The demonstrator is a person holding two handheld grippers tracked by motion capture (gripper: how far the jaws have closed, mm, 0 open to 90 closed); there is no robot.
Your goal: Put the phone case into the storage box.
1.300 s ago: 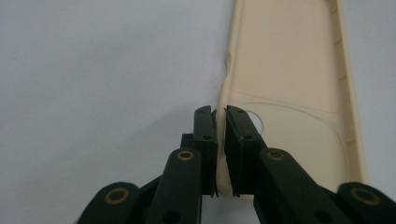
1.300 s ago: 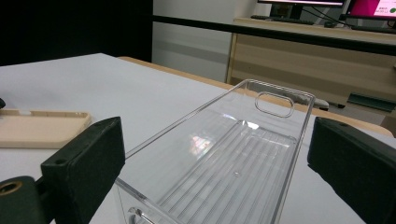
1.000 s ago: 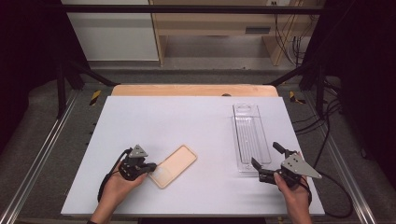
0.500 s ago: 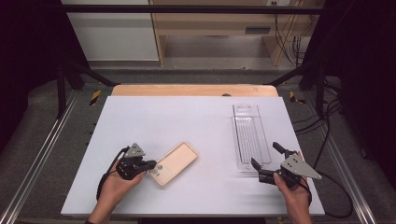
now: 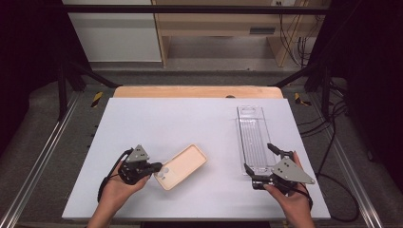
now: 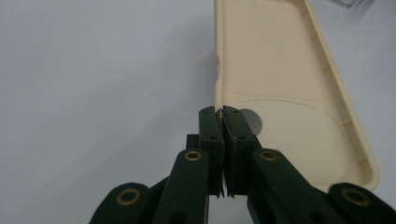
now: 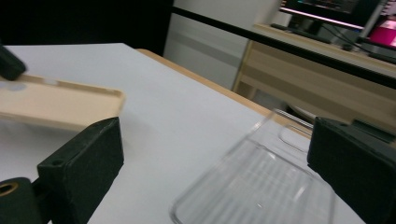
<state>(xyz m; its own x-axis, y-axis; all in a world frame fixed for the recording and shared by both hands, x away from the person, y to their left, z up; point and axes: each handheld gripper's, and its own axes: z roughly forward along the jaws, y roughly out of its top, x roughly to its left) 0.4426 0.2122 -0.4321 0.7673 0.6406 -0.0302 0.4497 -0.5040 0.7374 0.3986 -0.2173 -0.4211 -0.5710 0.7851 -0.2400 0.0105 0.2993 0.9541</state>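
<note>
A beige phone case (image 5: 183, 166) lies hollow side up on the white table (image 5: 166, 123), left of centre. My left gripper (image 5: 159, 167) is shut on the case's near edge beside the camera hole. In the left gripper view the left gripper (image 6: 223, 112) has both jaws pinching the thin rim of the case (image 6: 280, 84). A clear plastic tray (image 5: 253, 137) lies lengthwise at the right. My right gripper (image 5: 259, 157) stands open at the tray's near end. In the right gripper view the right gripper (image 7: 215, 154) has its jaws wide on either side of the tray (image 7: 261, 186), not pressing it. The beige case (image 7: 56, 102) shows at the left there.
A wooden strip (image 5: 197, 91) runs along the table's far edge. Metal rails (image 5: 43, 156) flank the table, and cables (image 5: 332, 142) lie on the floor at the right. A wooden bench (image 5: 223, 28) stands beyond.
My left gripper has lifted a little with the case's near end and nudged the case slightly right. My right gripper has shifted left and up at the tray's near end.
</note>
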